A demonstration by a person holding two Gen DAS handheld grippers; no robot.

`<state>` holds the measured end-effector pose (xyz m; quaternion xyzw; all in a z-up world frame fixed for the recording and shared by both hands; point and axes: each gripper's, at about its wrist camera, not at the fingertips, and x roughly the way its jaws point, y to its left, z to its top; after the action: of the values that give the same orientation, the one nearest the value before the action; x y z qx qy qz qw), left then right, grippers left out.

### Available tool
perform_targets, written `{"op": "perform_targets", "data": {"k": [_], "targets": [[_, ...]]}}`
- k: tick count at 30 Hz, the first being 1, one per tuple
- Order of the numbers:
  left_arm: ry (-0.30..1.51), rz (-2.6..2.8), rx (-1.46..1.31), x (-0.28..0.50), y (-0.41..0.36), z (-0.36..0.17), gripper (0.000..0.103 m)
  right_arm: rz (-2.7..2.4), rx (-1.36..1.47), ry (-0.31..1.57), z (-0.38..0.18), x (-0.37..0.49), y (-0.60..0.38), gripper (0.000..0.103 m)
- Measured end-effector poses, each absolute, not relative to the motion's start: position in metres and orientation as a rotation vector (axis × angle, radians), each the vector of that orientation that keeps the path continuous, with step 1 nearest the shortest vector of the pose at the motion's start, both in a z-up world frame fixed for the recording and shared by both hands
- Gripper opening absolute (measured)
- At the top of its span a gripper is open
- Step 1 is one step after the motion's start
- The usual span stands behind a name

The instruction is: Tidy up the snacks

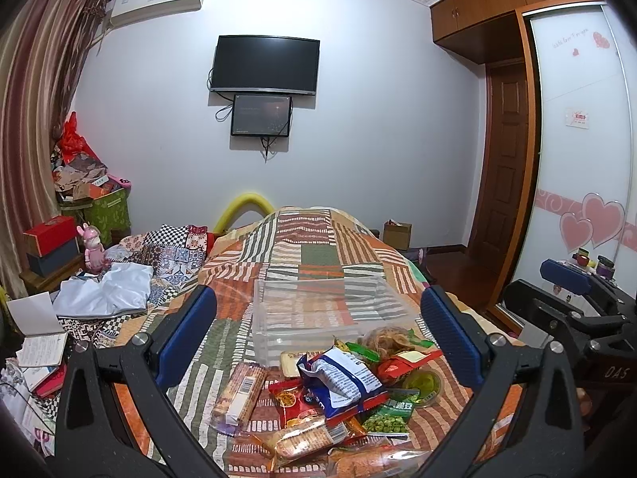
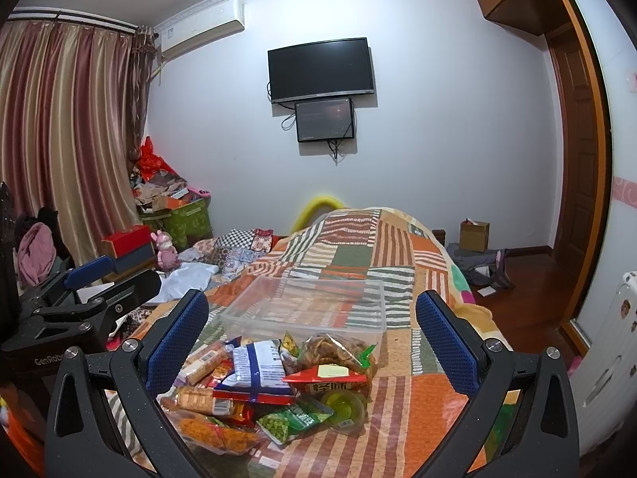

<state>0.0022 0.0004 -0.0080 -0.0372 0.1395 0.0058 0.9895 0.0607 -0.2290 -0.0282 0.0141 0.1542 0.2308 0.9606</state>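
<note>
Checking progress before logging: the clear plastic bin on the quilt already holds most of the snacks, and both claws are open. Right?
Not quite: the clear plastic bin is empty; the snacks lie piled on the quilt in front of it, as the right wrist view shows. Both claws are open.

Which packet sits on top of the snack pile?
The blue-and-white crinkled bag, lying across the red packets at the pile's centre. The green pea packet and long biscuit sleeve lie flat on the quilt at the edges.

striped patchwork quilt (image 1: 318, 255), blue-white snack bag (image 1: 342, 378)

Pale wall (image 1: 378, 99) with television (image 1: 266, 64), striped curtains (image 2: 59, 127), wooden wardrobe (image 1: 497, 12).
</note>
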Motion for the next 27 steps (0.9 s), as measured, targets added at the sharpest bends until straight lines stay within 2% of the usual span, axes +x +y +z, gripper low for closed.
{"op": "perform_targets", "data": {"k": [27], "targets": [[0.317,0.01,-0.081,0.0042,-0.0003,-0.012,0.103,0.474,0.032,0.326,-0.035,0.0622,-0.2295,0.103]]}}
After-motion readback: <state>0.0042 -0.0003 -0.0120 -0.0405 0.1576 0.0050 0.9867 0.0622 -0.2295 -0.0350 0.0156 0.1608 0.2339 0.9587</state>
